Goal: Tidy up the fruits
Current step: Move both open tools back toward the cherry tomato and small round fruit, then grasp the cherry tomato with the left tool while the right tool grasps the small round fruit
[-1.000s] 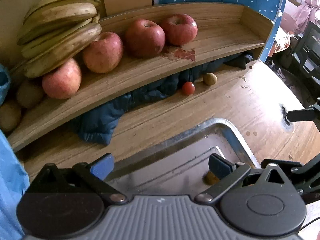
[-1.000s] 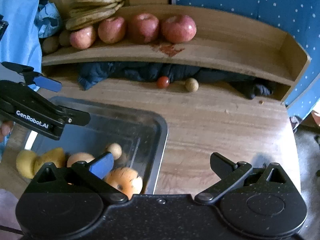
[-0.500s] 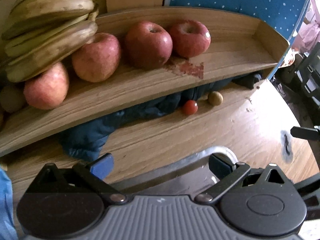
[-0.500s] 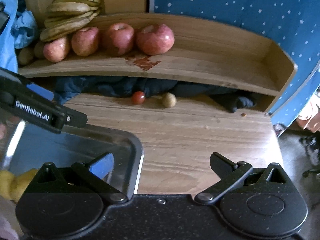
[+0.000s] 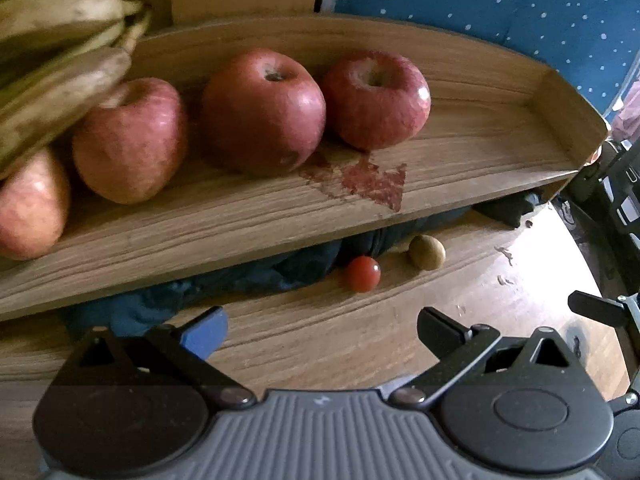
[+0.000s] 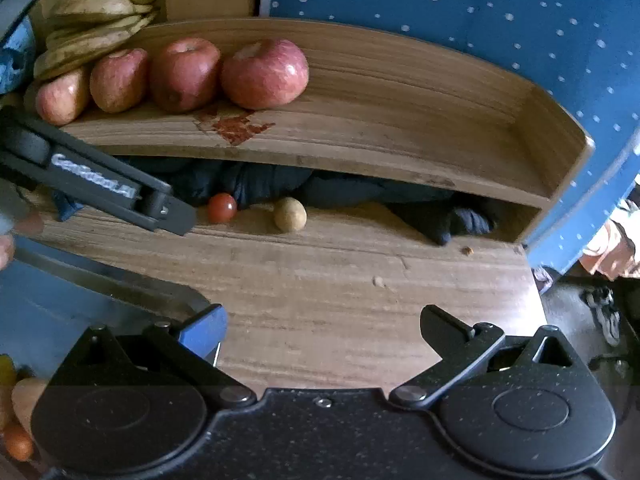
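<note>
Several red apples (image 5: 262, 110) (image 6: 264, 74) and a bunch of bananas (image 5: 60, 60) (image 6: 100, 16) sit on a curved wooden shelf (image 5: 460, 160) (image 6: 400, 120). Below it on the wooden table lie a small red tomato (image 5: 363, 274) (image 6: 222, 208) and a small brown round fruit (image 5: 427, 252) (image 6: 290, 214). My left gripper (image 5: 320, 326) is open and empty, facing the tomato; it also shows in the right wrist view (image 6: 120, 196). My right gripper (image 6: 322, 326) is open and empty above the table. A metal tray (image 6: 120, 292) holds orange and yellow fruits (image 6: 20, 400) at lower left.
Dark blue cloth (image 5: 240, 276) (image 6: 320, 188) is stuffed under the shelf behind the small fruits. A blue dotted panel (image 6: 480, 20) stands behind the shelf. The table's right edge (image 6: 536, 280) drops to the floor.
Both grippers have moved forward from over the tray toward the shelf. The tray has dropped out of the left wrist view. Both stay open.
</note>
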